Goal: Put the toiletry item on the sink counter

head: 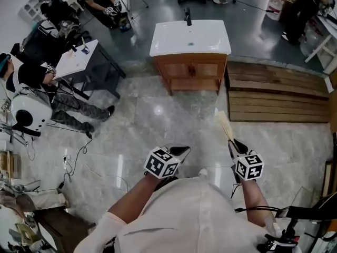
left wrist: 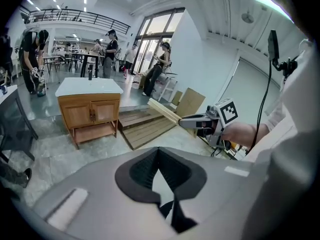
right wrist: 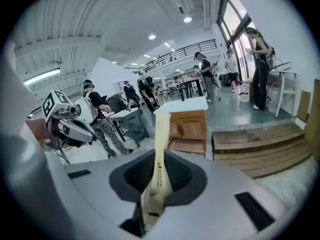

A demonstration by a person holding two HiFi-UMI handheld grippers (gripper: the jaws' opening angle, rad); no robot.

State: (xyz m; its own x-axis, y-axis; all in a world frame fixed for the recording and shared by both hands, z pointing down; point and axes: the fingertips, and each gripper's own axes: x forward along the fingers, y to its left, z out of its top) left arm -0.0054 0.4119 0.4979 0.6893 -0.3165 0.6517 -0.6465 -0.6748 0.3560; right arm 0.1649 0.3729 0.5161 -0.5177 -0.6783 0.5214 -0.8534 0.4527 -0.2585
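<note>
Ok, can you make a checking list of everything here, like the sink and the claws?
Surface: sink counter is white, bare but for a black tap; it stands well ahead.
Job's things: toiletry item, a pale flat tube, in the air, not yet on the counter.
Clutter: wooden platform right of the sink cabinet; table at left.
Grippers: right claw shut on the toiletry item; left claw shut, empty.
Cables: black cables on the floor at left.
Surroundings: marble floor; person sitting at left.
</note>
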